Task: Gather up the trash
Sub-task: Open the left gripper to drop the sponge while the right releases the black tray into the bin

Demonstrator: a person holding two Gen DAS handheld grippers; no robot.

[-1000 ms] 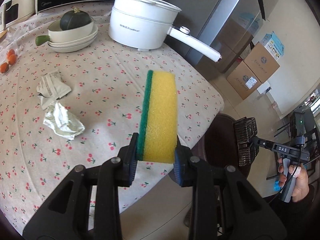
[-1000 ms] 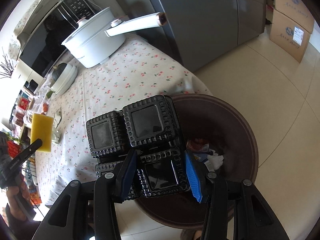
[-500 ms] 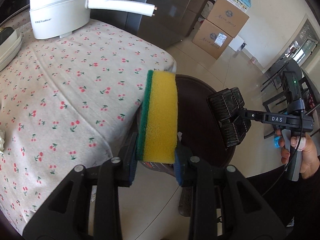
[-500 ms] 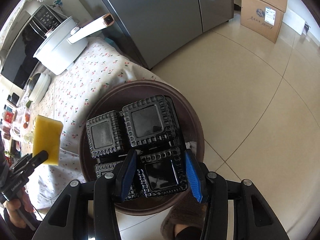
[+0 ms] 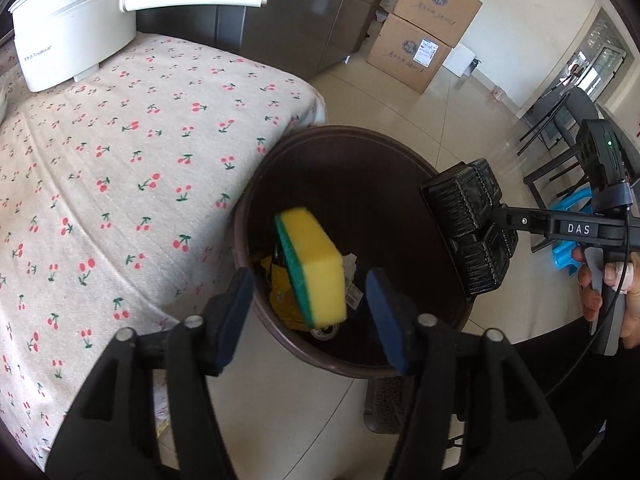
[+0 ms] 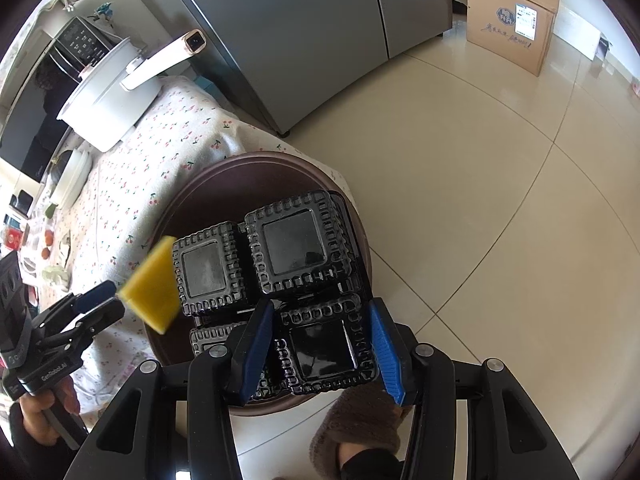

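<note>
Bin (image 5: 256,184) stands beside the worktop (image 5: 120,152). Right hand-held gripper (image 6: 322,344) grips the black tray (image 6: 280,256) above the bin. Left hand-held gripper (image 5: 310,316), clamped half a second ago, now gapes; the sponge (image 5: 316,266) falls free over the bin. Sponge disposal judged done; tray next.

home kitchen | fridge (image 6: 304,36) | microwave (image 6: 48,80) | electric pot (image 5: 76,28) | cherry-print tablecloth (image 5: 120,168)
</note>
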